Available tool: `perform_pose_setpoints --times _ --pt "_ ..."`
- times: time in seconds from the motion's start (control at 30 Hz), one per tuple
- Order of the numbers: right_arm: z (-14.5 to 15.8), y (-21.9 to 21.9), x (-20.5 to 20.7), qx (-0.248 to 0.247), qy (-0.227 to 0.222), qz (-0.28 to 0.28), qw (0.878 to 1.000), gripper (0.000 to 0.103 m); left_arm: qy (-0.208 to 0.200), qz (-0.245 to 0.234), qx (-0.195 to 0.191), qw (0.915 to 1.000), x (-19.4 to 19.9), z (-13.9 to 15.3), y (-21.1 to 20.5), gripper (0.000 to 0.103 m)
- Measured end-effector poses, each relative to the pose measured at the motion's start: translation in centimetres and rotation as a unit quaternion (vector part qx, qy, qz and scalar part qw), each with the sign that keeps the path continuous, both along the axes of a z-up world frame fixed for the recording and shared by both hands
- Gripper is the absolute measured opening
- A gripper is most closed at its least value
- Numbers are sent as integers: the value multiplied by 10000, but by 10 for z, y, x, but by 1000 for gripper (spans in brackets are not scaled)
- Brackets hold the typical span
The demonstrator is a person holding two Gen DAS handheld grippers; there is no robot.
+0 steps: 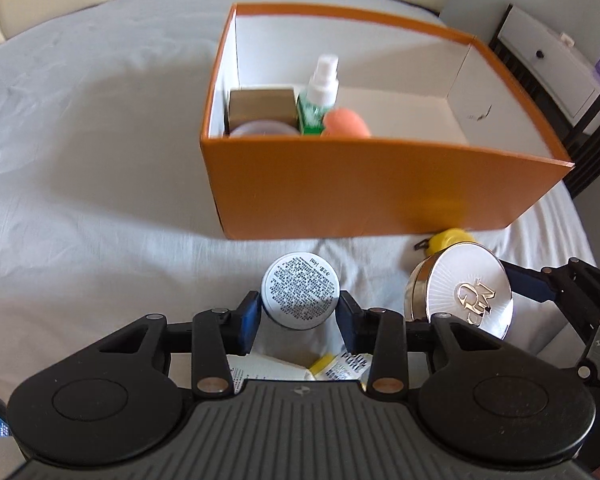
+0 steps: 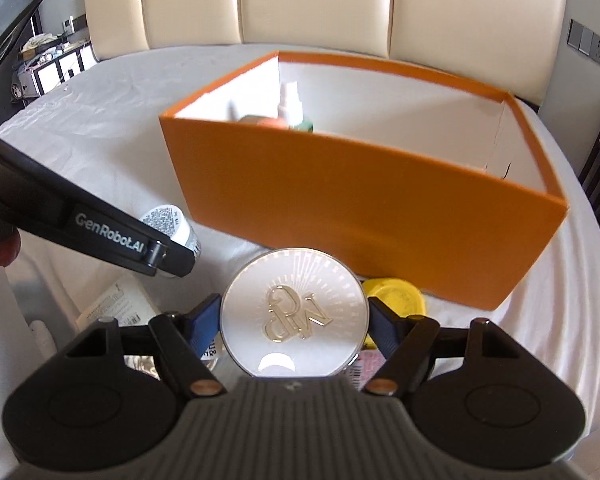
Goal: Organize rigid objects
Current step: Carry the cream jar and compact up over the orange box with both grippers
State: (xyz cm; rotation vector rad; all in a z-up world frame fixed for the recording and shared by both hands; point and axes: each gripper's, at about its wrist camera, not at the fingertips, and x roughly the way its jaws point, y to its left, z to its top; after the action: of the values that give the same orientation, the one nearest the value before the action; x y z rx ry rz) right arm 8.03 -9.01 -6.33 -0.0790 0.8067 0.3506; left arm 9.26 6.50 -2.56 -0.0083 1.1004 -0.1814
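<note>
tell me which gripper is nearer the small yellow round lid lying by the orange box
Right. The right gripper, shut on the round silver compact, has a fingertip right beside the yellow lid. The left gripper holds the white jar farther off, beyond the compact.

The orange box's (image 1: pixel 380 196) near wall stands ahead; its right half lies open, bottles (image 1: pixel 320 96) crowd the left

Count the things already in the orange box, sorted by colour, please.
Brown cardboard carton: 1
Green spray bottle with white cap: 1
Peach egg-shaped sponge: 1
Pale round lid: 1
Total: 4 visible inside the orange cardboard box
</note>
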Motion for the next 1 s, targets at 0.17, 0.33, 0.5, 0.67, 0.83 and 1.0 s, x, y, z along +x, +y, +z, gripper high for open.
perform_pose_setpoints --times 0.17,0.33,0.5,0.67,0.83,1.0 --pt "30 -11 3 48 -297 108 9995 75 -433 -91 -203 9988 -1 36 -12 45" --pt "64 -22 15 -80 -666 214 9975 75 -853 -245 -401 9952 10 67 -23 45" --pt "88 -39 45 -127 -707 108 9974 75 -1039 -413 -607 9919 37 81 -37 46" --pt "93 -51 92 -370 -480 66 9981 75 -1009 -708 -548 9909 68 76 -53 45" --pt "82 -56 134 -633 -122 57 9979 75 -805 -852 -402 9923 96 58 -64 45" --pt "61 -43 164 -1042 119 243 9942 75 -853 -742 -407 9928 114 46 -67 45"
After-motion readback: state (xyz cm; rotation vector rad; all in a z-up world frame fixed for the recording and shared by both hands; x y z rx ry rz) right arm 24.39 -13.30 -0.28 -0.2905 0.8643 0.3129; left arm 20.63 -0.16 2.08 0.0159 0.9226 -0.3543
